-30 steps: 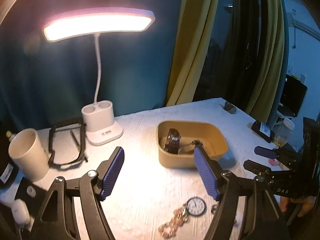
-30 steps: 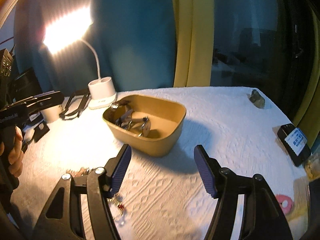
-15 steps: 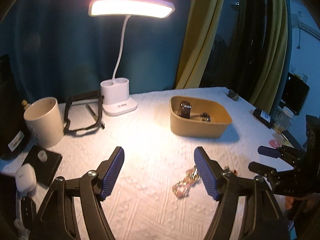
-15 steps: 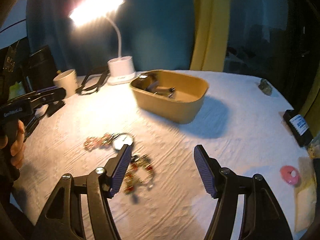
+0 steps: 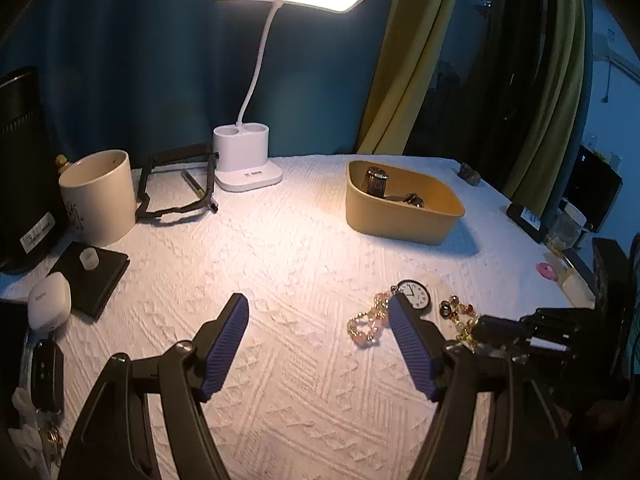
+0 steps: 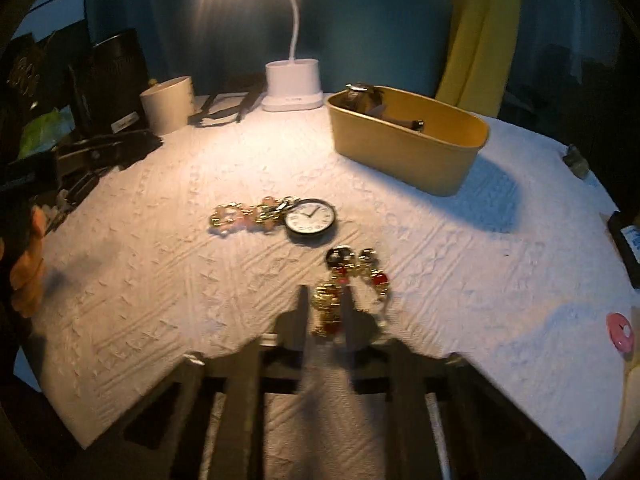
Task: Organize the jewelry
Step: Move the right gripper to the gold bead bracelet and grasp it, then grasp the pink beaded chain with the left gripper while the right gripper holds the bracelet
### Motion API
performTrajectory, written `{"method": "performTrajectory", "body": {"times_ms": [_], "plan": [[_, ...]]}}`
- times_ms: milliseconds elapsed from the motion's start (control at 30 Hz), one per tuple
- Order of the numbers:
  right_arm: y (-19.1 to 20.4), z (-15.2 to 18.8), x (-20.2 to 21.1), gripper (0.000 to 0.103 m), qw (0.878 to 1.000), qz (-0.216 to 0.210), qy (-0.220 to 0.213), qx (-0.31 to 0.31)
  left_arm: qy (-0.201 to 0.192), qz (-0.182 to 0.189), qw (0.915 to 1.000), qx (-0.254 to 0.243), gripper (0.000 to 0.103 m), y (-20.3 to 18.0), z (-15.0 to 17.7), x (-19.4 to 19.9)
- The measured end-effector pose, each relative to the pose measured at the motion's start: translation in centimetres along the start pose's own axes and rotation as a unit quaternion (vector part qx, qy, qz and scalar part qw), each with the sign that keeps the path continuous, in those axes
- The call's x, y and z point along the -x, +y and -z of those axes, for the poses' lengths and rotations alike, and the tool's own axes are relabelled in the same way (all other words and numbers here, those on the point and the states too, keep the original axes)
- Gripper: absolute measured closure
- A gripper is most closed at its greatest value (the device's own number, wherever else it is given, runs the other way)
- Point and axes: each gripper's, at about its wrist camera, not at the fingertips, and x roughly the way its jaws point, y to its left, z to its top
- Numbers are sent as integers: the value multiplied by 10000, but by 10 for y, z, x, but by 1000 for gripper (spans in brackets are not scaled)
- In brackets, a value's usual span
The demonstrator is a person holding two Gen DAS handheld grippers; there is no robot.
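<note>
A tan bin (image 5: 404,208) (image 6: 408,140) holding watches stands on the white cloth at the back right. A pocket watch (image 5: 415,301) (image 6: 311,217) with a pink and gold bead chain (image 5: 366,322) (image 6: 244,214) lies in front of it. A red and gold bead bracelet (image 6: 352,276) (image 5: 460,316) lies next to the watch. My right gripper (image 6: 326,310) (image 5: 486,330) is nearly shut around the near end of this bracelet on the cloth. My left gripper (image 5: 316,344) is open and empty, above the cloth left of the chain.
A lit desk lamp (image 5: 244,164) stands at the back, with a cream mug (image 5: 98,196), black straps (image 5: 176,184), a black speaker (image 5: 20,168) and small items at the left edge. A pink disc (image 6: 619,330) and a dark box (image 6: 628,240) lie at the right.
Both grippers pulled back and down from the bin toward the table's front. My right gripper went from wide open to closing on the red and gold bracelet. My left gripper stayed open.
</note>
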Motion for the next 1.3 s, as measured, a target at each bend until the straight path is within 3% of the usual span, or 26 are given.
{"method": "performTrajectory", "body": {"times_ms": [633, 1000, 1033, 1100, 1300], "plan": [[-46, -24, 64, 95, 9939, 282, -1058, -131, 522, -67, 9983, -248, 31, -33, 6, -34], [-87, -17, 63, 95, 9922, 335, -1105, -469, 1149, -261, 9890, -899, 31, -66, 10, -83], [-90, -17, 63, 95, 9922, 331, -1099, -492, 1198, -288, 9878, -952, 32, -69, 10, -87], [-93, -15, 61, 95, 9921, 328, -1087, -530, 1332, -303, 9852, -1037, 47, -71, 11, -94], [-101, -10, 57, 95, 9918, 311, -1056, -645, 1248, -193, 9853, -1147, 61, -71, 13, -93]]}}
